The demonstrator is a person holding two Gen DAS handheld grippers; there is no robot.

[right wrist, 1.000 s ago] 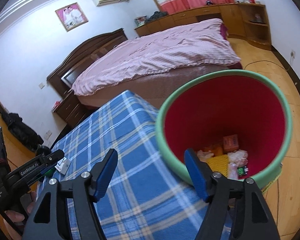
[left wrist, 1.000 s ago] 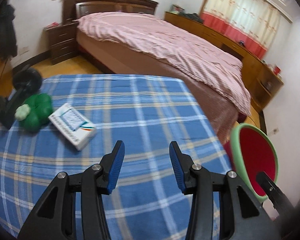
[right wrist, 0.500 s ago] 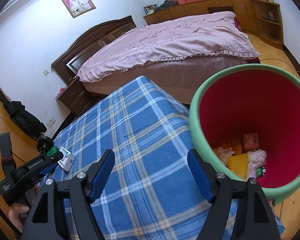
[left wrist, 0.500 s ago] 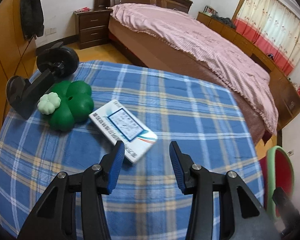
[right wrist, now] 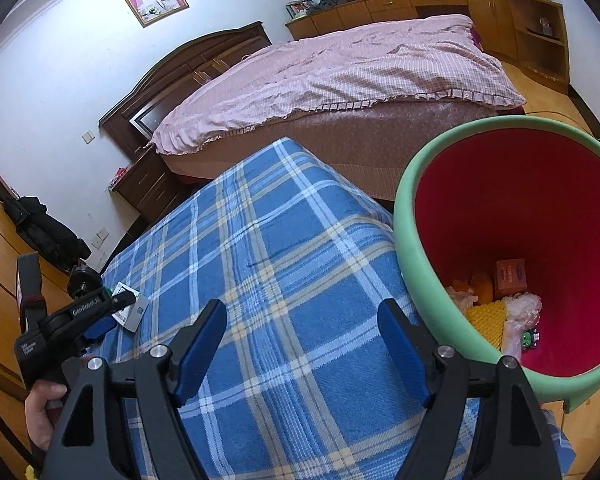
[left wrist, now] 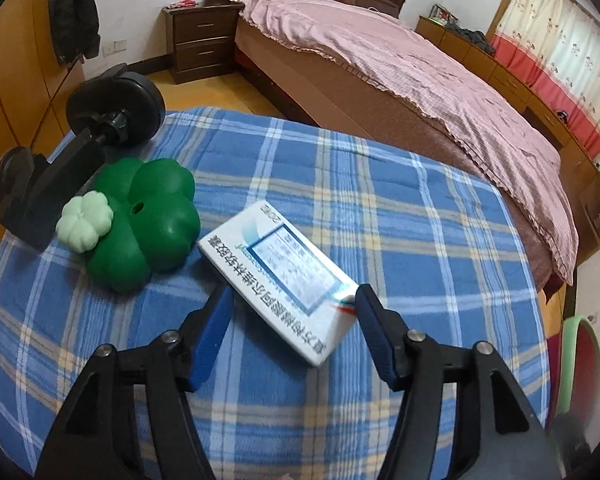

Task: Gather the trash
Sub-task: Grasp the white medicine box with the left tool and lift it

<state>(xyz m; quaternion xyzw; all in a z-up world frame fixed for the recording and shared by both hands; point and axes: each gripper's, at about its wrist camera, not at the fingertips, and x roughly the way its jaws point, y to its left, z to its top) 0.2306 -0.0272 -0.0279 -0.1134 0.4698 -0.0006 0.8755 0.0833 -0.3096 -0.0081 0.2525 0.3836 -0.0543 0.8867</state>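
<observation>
A white medicine box (left wrist: pixel 278 276) lies flat on the blue plaid tablecloth (left wrist: pixel 380 220). My left gripper (left wrist: pixel 294 300) hovers over its near end, jaws opening, one blue pad on each side of the box and neither pressing on it. The same box (right wrist: pixel 127 307) shows small at the far left of the right wrist view, beside the left gripper (right wrist: pixel 100 322) held by a hand. My right gripper (right wrist: pixel 302 322) is open and empty above the cloth. A green bin with a red inside (right wrist: pixel 416 264) stands to its right, holding several scraps.
A green clover-shaped toy (left wrist: pixel 148 220) with a pale flower piece (left wrist: pixel 84 226) sits left of the box. A black clamp mount (left wrist: pixel 60 160) stands at the table's far left. A pink-covered bed (left wrist: pixel 400 72) and nightstand (left wrist: pixel 200 40) lie beyond.
My left gripper swung left and down toward the box, and its jaws widened around the box's near end. The right gripper drifted slightly, so the bin sits further right.
</observation>
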